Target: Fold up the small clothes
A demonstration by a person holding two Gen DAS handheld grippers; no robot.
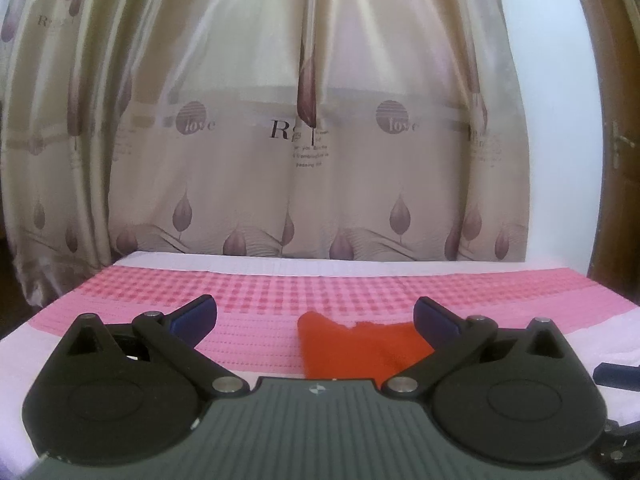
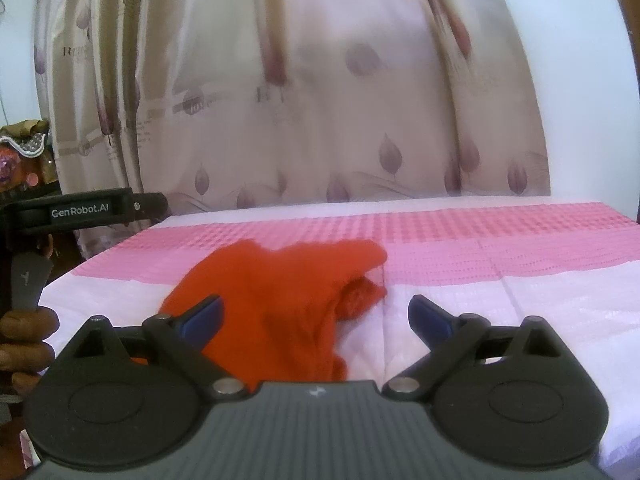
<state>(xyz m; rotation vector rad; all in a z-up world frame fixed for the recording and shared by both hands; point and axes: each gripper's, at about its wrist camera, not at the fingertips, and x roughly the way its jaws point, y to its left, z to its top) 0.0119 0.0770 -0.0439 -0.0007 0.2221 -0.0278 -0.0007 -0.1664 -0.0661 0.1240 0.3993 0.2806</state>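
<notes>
Left gripper (image 1: 315, 317): blue-tipped fingers (image 1: 195, 316) spread wide apart, nothing between them, held above the near part of the bed. Right gripper (image 2: 316, 317): fingers likewise wide apart, holding nothing. Red garment (image 2: 276, 300): lies crumpled and unfolded on the pink-and-white bedcover (image 2: 500, 264), left of the cover's centre seam, spanning the pale near band and the edge of the pink band. In the right wrist view its near part sits just ahead of the gripper, behind the left finger; contact cannot be told. In the left wrist view the red garment (image 1: 352, 344) shows between the fingers, toward the right one. A hand (image 2: 24, 340) at far left grips the other handle, marked GenRobot.AI. Far side: leaf-print curtain (image 1: 280, 120), white wall, wooden door (image 1: 618, 160) at right.
</notes>
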